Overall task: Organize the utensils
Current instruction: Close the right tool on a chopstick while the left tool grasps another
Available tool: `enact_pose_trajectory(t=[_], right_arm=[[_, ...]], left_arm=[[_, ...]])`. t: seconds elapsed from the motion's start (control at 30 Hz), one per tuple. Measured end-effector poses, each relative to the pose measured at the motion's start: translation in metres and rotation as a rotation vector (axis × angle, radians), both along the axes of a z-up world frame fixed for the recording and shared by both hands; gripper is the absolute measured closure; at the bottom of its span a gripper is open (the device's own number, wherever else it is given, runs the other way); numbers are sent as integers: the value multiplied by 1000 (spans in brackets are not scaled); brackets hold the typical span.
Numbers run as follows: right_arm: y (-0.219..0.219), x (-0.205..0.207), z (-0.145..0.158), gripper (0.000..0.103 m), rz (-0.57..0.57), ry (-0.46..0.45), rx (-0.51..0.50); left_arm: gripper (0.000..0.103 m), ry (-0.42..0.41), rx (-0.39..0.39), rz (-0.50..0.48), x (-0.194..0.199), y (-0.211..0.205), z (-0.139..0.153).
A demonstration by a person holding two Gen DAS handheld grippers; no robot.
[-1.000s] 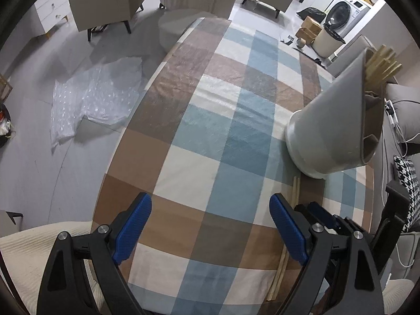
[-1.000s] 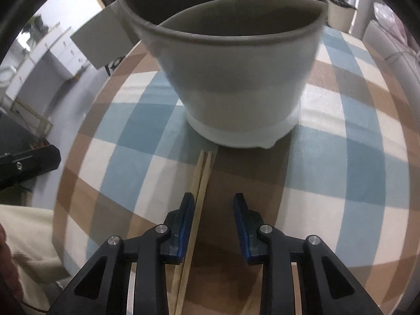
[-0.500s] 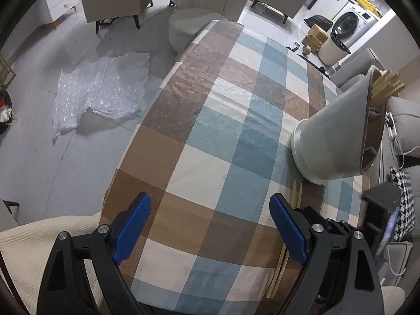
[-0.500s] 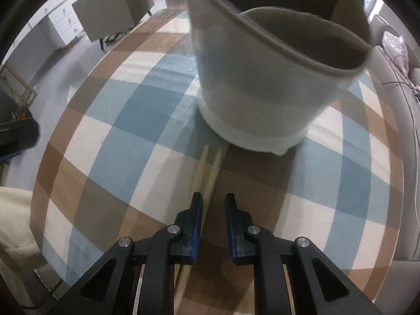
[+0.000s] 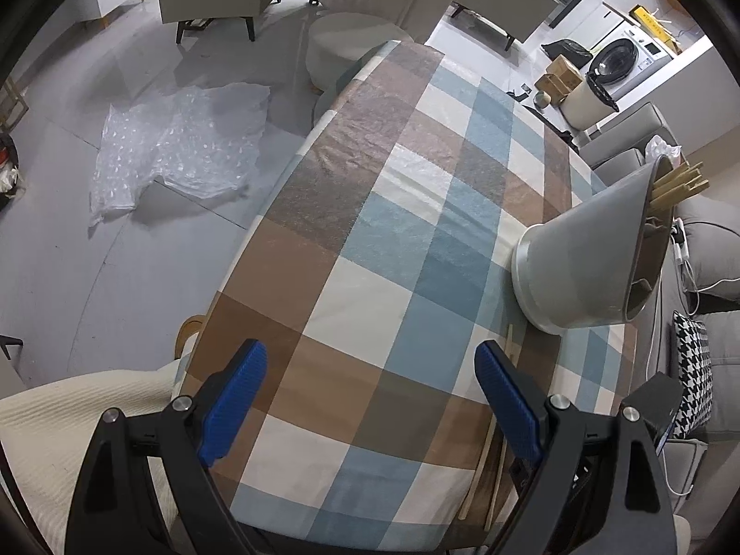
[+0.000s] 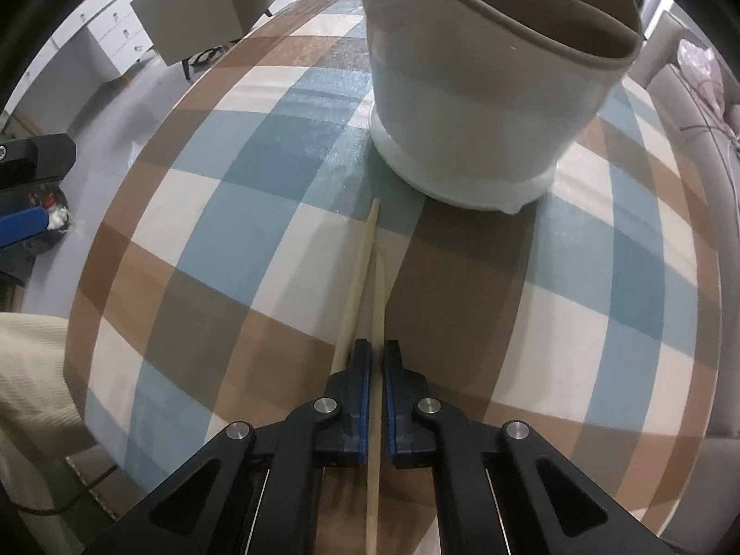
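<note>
The right tongs pinch one chopstick, so lift it straight and slowly toward the holder, while the left tongs stay spread.

The right tool has just been closing its jaws, and they now pinch one wooden chopstick between the blue pads. A second ago they stood apart with both chopsticks off to their left; the other chopstick now lies just outside the left pad.
</note>
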State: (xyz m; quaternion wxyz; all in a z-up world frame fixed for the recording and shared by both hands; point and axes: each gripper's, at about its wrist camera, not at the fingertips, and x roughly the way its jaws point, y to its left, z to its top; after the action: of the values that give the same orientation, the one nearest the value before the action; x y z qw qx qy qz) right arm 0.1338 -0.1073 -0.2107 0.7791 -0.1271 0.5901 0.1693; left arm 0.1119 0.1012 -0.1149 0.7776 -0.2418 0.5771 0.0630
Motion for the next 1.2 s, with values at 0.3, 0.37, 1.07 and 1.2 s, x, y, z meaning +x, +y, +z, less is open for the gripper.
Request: enact_pose_trajectory(t=[0.3, 0.37, 1.07, 1.2], right_arm=[[0, 15, 6, 89, -4, -21, 4], [8, 20, 5, 88, 11, -37, -5], [-152, 4, 78, 100, -444, -110, 527], [-171, 4, 72, 100, -498, -88, 571]], left_arm=[[15, 16, -4, 20, 0, 7, -3], [15, 20, 1, 19, 0, 6, -4], [16, 90, 76, -224, 20, -82, -32], [22, 119, 68, -259, 25, -99, -41]])
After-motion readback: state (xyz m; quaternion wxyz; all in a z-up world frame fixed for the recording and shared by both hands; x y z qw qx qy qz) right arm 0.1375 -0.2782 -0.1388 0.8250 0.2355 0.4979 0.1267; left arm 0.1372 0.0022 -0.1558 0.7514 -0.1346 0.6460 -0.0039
